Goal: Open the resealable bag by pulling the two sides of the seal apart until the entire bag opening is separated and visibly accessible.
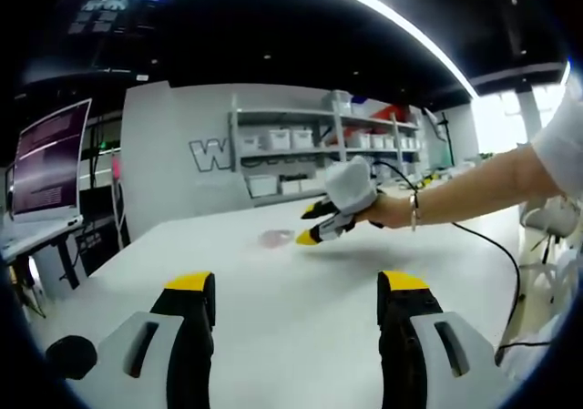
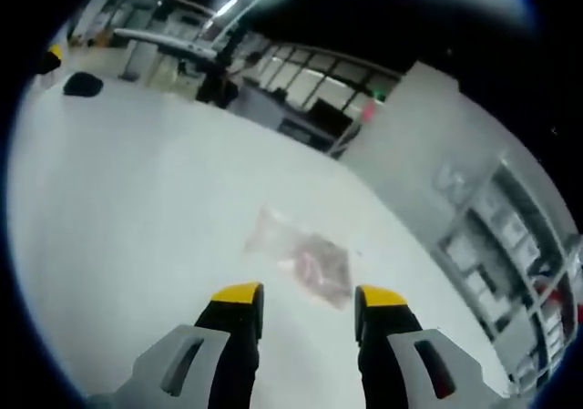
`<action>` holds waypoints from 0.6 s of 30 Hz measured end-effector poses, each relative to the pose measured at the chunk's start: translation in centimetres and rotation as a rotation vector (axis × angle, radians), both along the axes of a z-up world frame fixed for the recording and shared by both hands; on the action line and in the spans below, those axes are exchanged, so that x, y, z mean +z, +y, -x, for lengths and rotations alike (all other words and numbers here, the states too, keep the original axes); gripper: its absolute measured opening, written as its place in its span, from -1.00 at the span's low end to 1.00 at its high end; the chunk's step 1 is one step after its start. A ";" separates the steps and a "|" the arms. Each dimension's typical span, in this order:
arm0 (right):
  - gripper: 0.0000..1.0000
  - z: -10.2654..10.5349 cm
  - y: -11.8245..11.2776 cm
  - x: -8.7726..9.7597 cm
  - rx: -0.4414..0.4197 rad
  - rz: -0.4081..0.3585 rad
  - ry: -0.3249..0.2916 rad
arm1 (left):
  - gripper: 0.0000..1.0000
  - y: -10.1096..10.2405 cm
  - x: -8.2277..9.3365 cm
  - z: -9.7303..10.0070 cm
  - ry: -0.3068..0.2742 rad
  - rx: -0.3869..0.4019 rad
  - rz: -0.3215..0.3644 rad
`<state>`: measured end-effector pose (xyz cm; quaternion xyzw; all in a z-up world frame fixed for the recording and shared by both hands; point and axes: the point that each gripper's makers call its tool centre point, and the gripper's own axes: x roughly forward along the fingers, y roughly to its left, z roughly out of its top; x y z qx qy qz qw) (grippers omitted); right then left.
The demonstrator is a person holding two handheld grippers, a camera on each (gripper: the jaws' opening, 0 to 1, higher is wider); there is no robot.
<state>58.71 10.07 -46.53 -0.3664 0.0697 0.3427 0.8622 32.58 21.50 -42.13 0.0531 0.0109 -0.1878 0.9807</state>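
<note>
Just ahead of the right gripper, fingers parted and empty, lies the clear flat resealable plastic bag on the white surface. Its long axis runs across them. The left gripper, also spread and empty, sits farther off.

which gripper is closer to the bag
The right gripper: the resealable bag lies just beyond its jaws. The left gripper sits well back across the table.

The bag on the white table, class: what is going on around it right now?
A person holds a two-jaw gripper in each hand. The right gripper hovers open just short of the clear resealable bag, which lies flat on the white table, untouched. The left gripper waits open, farther back. The seal looks unopened, though that is hard to tell.
</note>
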 end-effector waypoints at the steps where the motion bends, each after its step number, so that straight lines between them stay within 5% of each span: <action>1: -0.23 0.0 0.0 0.0 0.003 0.003 -0.002 | 0.42 0.0 0.0 0.0 0.001 0.000 0.000; 18: -0.27 -0.5 0.9 -0.5 0.059 0.065 -0.050 | 0.42 0.0 -0.3 -0.5 0.009 0.000 0.005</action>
